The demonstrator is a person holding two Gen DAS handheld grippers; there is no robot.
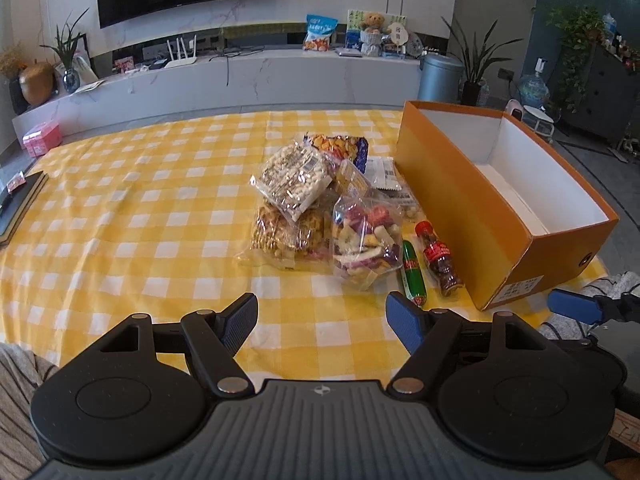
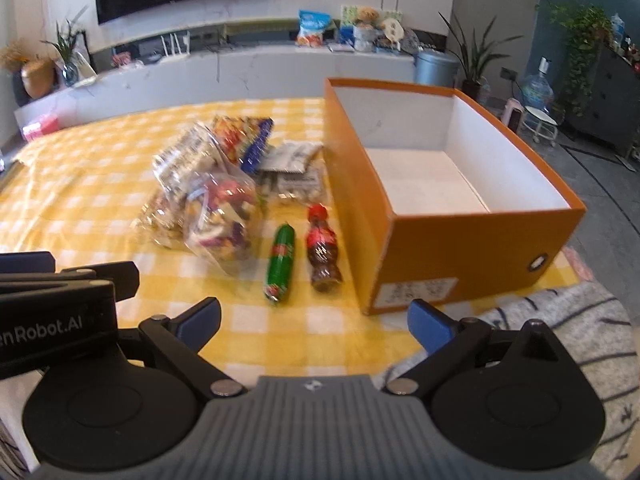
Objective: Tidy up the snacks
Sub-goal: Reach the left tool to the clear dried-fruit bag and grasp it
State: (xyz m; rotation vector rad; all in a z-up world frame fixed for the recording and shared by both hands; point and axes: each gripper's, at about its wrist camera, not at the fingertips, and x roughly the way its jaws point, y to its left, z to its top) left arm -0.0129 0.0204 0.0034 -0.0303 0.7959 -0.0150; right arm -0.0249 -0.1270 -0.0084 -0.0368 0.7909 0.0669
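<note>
Facing the checkered desk (image 1: 120,208), I see the orange box (image 2: 440,248) standing empty, I judge to receive the snacks. The snack bags (image 1: 312,208) are heaped left of it, the green sausage (image 2: 282,262) and small cola bottle (image 2: 322,248) between. My left gripper (image 1: 322,320) and right gripper (image 2: 316,320) hover wide, empty. "Robot.AI" shows on the left gripper's body.

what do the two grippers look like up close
Both match: the left gripper and right gripper have black linkage arms with silver pivot pins, round black discs on a ribbed grey base with a small logo, and fingers faced in textured blue pads. White lettering ending "Robot.AI" marks the left gripper's side.
</note>
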